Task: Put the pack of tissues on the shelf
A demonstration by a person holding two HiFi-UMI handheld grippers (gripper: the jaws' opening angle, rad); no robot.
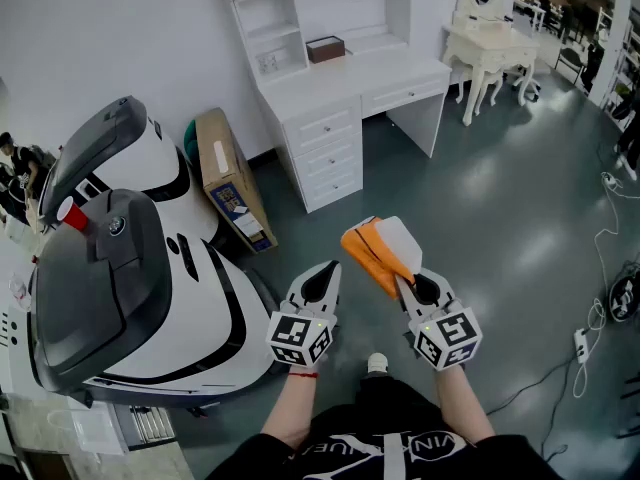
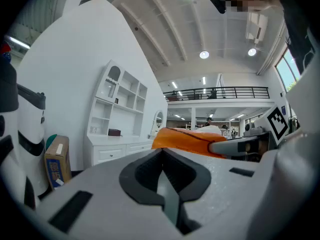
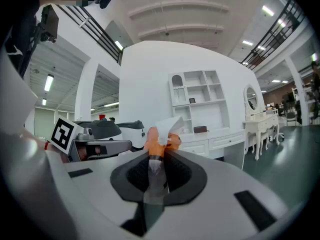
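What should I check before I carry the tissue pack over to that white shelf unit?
1. Right gripper jaws shut on the pack of tissues: ok.
2. Grip security: the jaws pinch only one end and most of the pack juts past them: cannot tell.
3. Left gripper jaws together, nothing between them, beside the pack without touching it: ok.
4. Shelf unit in view ahead, with open compartments: ok.
5. Free spot: a small dark box takes one ledge, and the upper-left compartments look bare: ok.
6. Cardboard box stands left of the direct line: ok.

Orange-white tissue pack [image 1: 381, 252] held by right tool [image 1: 412, 285]; shelf [image 1: 262, 30] well apart.
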